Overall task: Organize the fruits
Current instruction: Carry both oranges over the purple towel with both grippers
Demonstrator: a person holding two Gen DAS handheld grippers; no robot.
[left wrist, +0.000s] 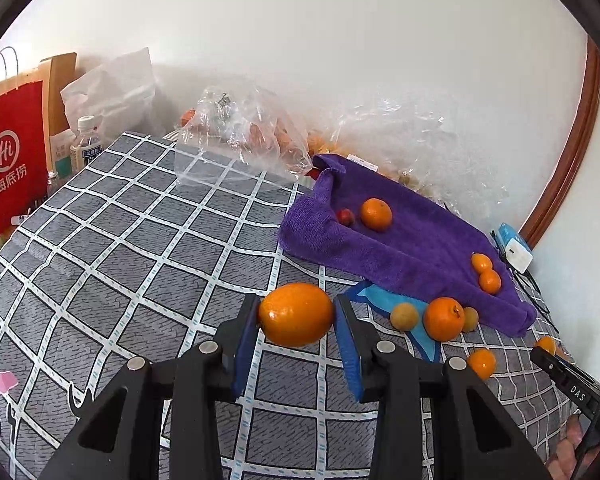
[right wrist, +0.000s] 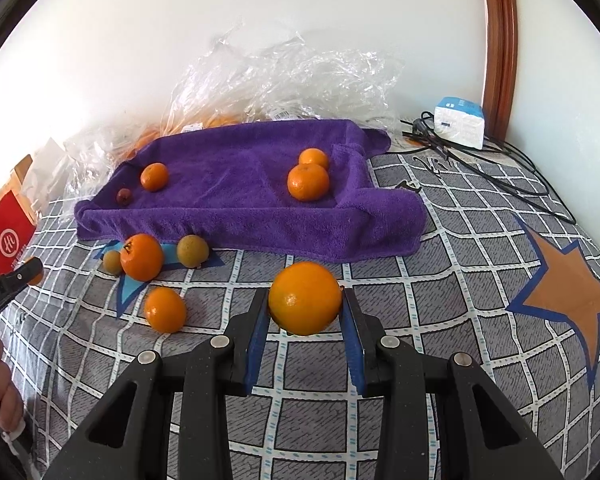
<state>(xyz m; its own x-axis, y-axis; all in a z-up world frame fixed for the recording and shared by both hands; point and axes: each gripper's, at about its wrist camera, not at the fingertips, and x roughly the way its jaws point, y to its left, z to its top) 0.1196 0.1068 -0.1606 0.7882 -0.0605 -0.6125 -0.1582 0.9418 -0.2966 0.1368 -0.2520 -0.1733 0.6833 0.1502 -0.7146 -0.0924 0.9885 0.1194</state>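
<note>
The left gripper [left wrist: 295,316] holds an oval orange [left wrist: 296,314] squeezed between its blue pads, lifted clear of the checked cover [left wrist: 140,240]. The right gripper [right wrist: 305,300] does the same with a rounder orange [right wrist: 305,298], also off the cover. Both point toward the purple towel [right wrist: 240,184], which lies along the far edge of the cover near the wall and is folded up at its sides like a shallow tray.

The towel already carries fruit: two small oranges toward its right end [right wrist: 308,182] and one orange with a small dark red fruit at its left end [right wrist: 154,176]. Just in front of its near edge sit loose pieces: a stemmed orange [right wrist: 141,257] flanked by two dull yellowish fruits, and another orange [right wrist: 165,309] nearer the grippers.

As I see it, the step is carrying both oranges over the towel's raised near fold. They want lowering right onto the pile before the pads let go, beside like fruit, since round fruit dropped from height will likely roll off.
</note>
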